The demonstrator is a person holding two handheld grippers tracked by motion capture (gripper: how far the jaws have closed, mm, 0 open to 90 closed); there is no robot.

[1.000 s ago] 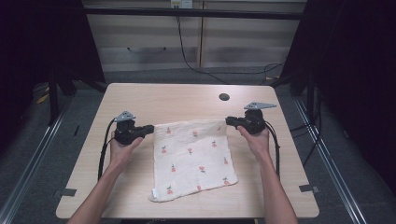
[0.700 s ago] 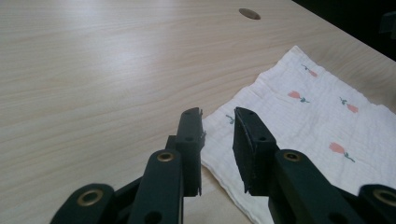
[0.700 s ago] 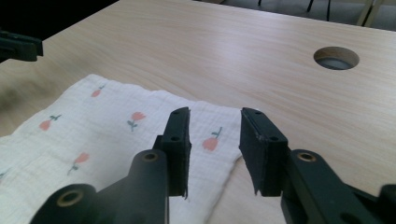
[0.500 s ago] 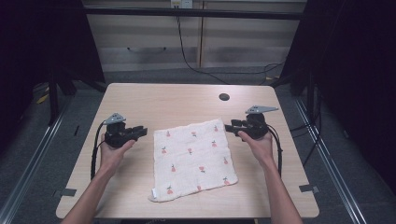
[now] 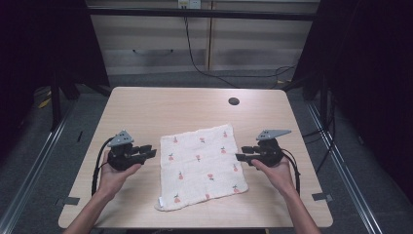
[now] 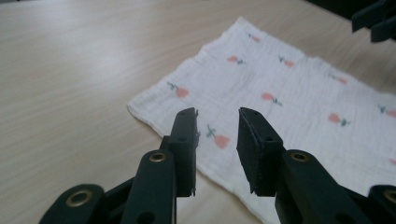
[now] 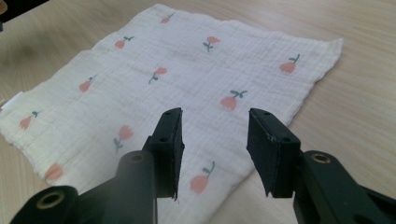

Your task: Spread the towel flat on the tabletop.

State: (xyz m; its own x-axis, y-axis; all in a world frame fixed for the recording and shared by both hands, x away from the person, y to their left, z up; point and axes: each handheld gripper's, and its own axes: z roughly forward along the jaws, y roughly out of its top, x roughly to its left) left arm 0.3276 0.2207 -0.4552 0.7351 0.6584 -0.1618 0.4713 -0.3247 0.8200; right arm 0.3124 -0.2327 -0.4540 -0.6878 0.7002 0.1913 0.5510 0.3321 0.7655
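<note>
Cloth lies flat on the table, spreading looks done. Left hand-held gripper and right hand-held gripper have just been opening, nothing between them, flanking it.

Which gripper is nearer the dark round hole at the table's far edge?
Right. The right gripper sits at the cloth's right edge, below the hole; the left gripper is across the cloth, farther away.
</note>
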